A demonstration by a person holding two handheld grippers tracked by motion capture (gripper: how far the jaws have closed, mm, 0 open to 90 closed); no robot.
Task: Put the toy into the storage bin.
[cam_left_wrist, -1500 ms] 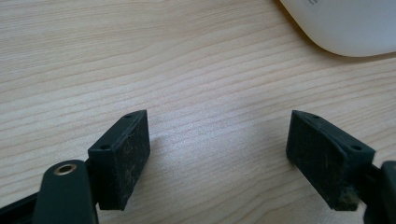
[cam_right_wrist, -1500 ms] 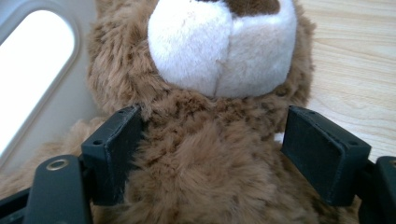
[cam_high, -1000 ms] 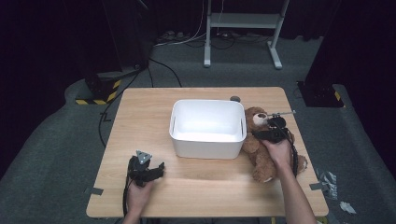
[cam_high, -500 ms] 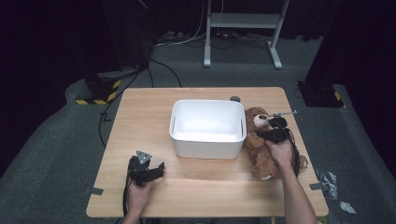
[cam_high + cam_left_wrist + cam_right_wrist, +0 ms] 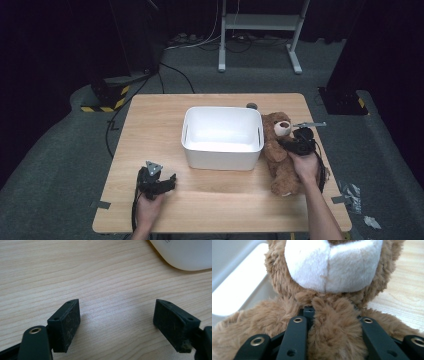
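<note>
Lab or recording studio, not a home. Dark curtained walls all round, grey carpet floor [image 5: 60, 150]. Light wooden tabletop [image 5: 150, 125] stands alone. Black cables [image 5: 165, 70] run across the floor; black-and-yellow hazard tape [image 5: 102, 106]; white metal stand base [image 5: 260, 30] behind.

Right gripper view: I can't see the right gripper [image 5: 332, 322] pads, sunk in teddy bear [image 5: 332, 340] chest fur; bear's eyes, ears, legs cut off by frame. High view: bear's left side tucked behind white bin [image 5: 222, 150] wall. Small dark obj [image 5: 251, 105] behind bin, too small to ID.
</note>
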